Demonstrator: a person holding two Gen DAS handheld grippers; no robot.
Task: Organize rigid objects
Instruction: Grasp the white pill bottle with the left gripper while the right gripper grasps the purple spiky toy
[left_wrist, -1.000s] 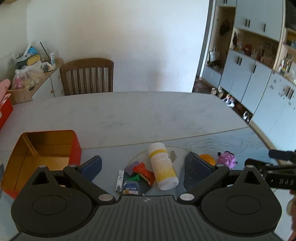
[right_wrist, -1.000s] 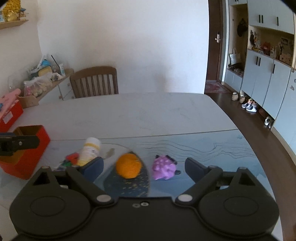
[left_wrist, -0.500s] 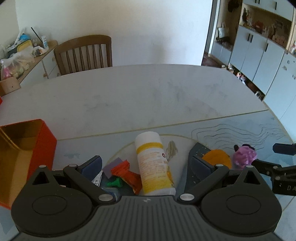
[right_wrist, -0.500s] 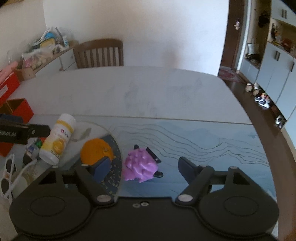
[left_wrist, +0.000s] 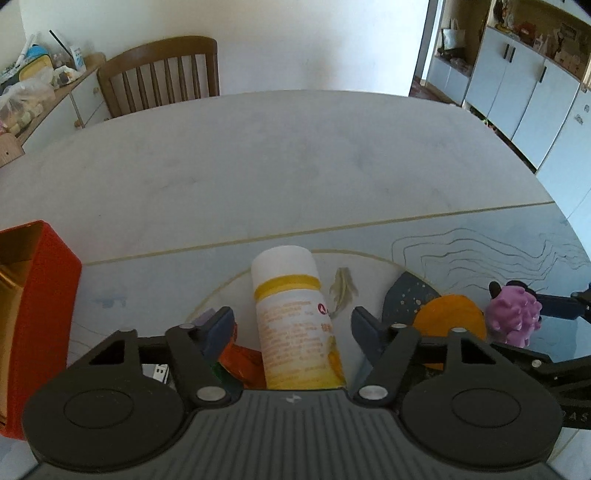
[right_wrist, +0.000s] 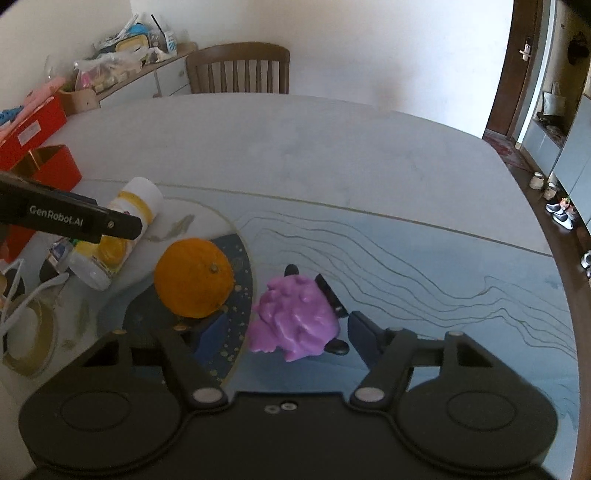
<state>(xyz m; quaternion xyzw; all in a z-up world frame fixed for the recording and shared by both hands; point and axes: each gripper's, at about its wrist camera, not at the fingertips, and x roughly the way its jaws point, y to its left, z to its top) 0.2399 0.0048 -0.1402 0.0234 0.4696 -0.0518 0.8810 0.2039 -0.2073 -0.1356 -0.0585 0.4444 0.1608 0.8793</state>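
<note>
A white bottle (left_wrist: 291, 317) with a yellow band lies on its side on the table, cap end away from me. My left gripper (left_wrist: 293, 328) straddles it; its jaws are closing, and a small gap shows on each side of the bottle. A purple knobbly toy (right_wrist: 295, 321) with black feet sits between the fingers of my right gripper (right_wrist: 288, 334). Those jaws are closing too, and the pads are close to the toy but not pressing on it. An orange (right_wrist: 194, 282) rests just left of the toy. An open red box (left_wrist: 37, 314) stands at the left.
A red wrapper (left_wrist: 240, 360) and other small items lie left of the bottle. A roll of tape (right_wrist: 29, 339) lies near the front left. A wooden chair (left_wrist: 159, 74) stands at the far side. The table's edge (right_wrist: 565, 295) curves along the right.
Both grippers came down and forward over the table. The left jaws narrowed around the bottle. The right jaws narrowed and shifted right, off the orange, so they straddle the purple toy.
</note>
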